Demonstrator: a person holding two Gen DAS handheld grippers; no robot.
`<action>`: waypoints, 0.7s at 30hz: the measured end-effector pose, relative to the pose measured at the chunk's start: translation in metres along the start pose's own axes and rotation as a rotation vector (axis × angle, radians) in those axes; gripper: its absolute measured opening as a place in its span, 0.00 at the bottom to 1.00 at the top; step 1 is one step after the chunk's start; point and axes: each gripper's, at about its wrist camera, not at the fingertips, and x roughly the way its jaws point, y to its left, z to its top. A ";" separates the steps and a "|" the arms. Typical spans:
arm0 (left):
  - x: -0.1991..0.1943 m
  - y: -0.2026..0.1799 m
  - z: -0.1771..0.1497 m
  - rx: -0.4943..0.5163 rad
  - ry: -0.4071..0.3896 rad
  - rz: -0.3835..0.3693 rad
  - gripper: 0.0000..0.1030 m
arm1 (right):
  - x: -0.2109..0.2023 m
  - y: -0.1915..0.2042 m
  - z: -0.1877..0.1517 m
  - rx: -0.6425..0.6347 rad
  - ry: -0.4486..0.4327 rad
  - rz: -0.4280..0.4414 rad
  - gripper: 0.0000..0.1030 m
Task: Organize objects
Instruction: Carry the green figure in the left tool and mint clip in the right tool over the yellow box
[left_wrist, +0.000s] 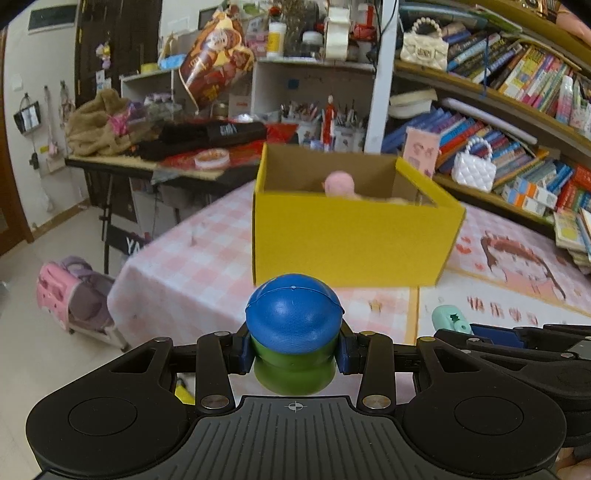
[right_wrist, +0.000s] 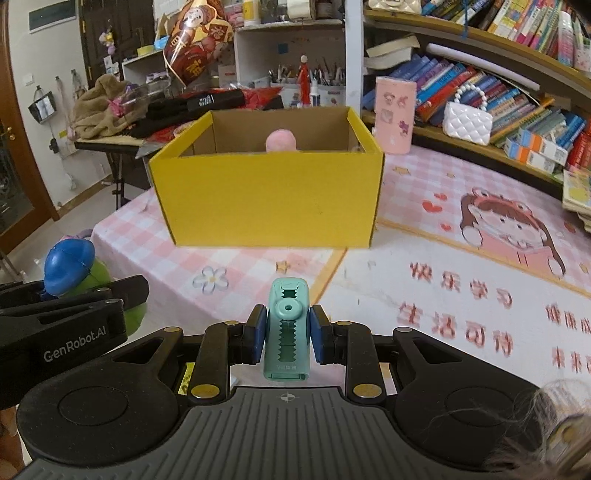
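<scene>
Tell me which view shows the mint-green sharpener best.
The right wrist view: the mint-green sharpener sits centred and whole, clamped in the right gripper, its toothed slot facing the camera. The left wrist view shows only its tip at the right edge, past the right gripper's arm.

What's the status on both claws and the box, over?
Left claw shut on blue-capped green toy. Right claw shut on teal plastic sharpener. Open yellow cardboard box ahead, pink toy inside. Path clear.
</scene>
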 end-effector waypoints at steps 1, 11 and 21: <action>0.002 -0.001 0.006 -0.002 -0.022 0.002 0.38 | 0.002 -0.002 0.006 -0.005 -0.015 0.002 0.23; 0.042 -0.018 0.079 -0.031 -0.168 0.035 0.38 | 0.035 -0.027 0.094 -0.060 -0.192 0.032 0.22; 0.116 -0.033 0.111 -0.051 -0.068 0.074 0.38 | 0.115 -0.037 0.131 -0.172 -0.038 0.113 0.23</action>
